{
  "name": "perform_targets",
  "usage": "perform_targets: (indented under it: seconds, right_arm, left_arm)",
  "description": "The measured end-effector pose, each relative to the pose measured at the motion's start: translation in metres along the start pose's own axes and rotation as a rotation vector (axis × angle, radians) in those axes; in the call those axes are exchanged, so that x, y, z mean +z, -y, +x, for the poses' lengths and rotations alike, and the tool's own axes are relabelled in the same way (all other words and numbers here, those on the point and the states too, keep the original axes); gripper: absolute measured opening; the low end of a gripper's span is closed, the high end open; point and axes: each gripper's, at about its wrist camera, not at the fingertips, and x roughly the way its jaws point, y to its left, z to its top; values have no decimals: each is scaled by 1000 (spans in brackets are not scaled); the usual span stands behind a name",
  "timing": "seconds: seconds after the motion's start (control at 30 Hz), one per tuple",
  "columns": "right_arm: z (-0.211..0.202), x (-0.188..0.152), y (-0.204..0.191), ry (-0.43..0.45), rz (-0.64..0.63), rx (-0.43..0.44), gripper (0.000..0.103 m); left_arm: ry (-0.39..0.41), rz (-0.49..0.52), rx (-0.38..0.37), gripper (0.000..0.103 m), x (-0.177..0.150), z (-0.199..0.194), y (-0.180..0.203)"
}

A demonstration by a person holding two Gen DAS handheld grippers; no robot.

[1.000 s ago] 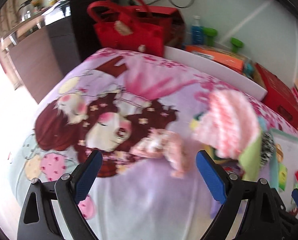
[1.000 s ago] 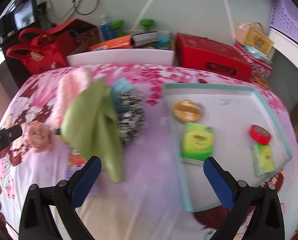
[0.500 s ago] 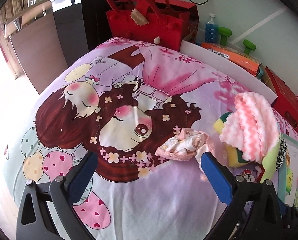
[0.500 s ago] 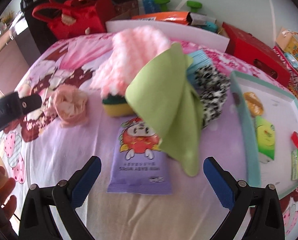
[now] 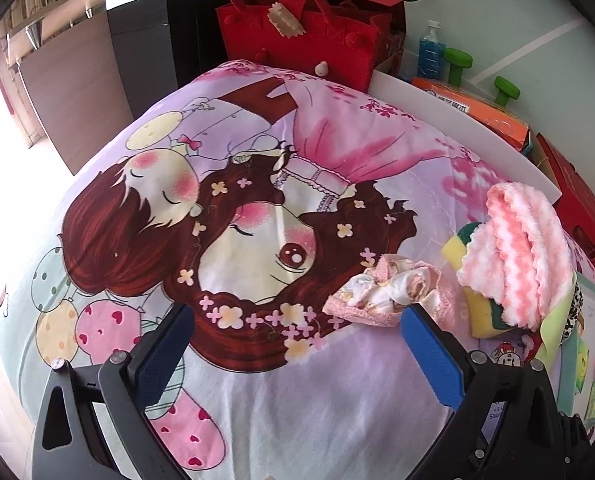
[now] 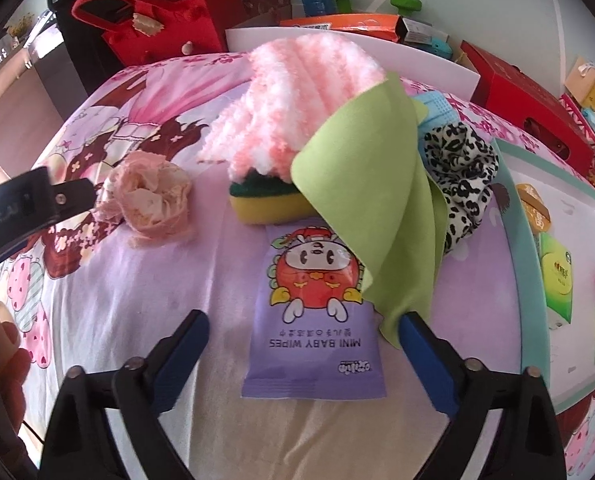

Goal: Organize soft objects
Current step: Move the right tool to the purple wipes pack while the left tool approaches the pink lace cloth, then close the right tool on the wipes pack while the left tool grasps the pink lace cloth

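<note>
A crumpled pale pink lace cloth (image 5: pixel 389 294) (image 6: pixel 149 200) lies on the cartoon-print bedspread. To its right is a pile: a pink-and-white fluffy towel (image 5: pixel 517 248) (image 6: pixel 297 96) over a yellow-and-green sponge (image 6: pixel 265 200), a green cloth (image 6: pixel 373 200), a leopard-print fabric (image 6: pixel 461 184) and a purple baby wipes pack (image 6: pixel 313 316). My left gripper (image 5: pixel 297 340) is open, low over the bed, with the lace cloth by its right finger. My right gripper (image 6: pixel 303 344) is open, with the wipes pack between its fingers.
A teal-rimmed white tray (image 6: pixel 525 264) on the right holds green packets and small items. A red felt bag (image 5: pixel 297 28) stands behind the bed. Red boxes (image 6: pixel 525 100), an orange box, a bottle and green dumbbells line the wall. The left gripper's body shows at the left of the right wrist view (image 6: pixel 29 208).
Both grippers swung left and drew in toward the pile. The right view shifted from the tray to the wipes pack and the cloths. Both stayed open.
</note>
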Motion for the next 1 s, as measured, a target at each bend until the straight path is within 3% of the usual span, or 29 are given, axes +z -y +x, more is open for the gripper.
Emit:
perform_targets:
  seconds: [0.33, 0.57, 0.8, 1.0]
  right_arm:
    - [9, 1, 4, -9, 32, -3, 84]
    - [3, 1, 7, 4, 28, 6, 63]
    - [2, 0, 8, 6, 25, 19, 61]
    - [1, 0, 13, 3, 34, 27, 61]
  left_arm:
    - [-2, -10, -48, 102, 0, 3, 6]
    - [-9, 25, -87, 102, -2, 9, 21]
    - [-14, 103, -86, 102, -4, 17, 43]
    - [-31, 114, -73, 102, -6, 33, 50]
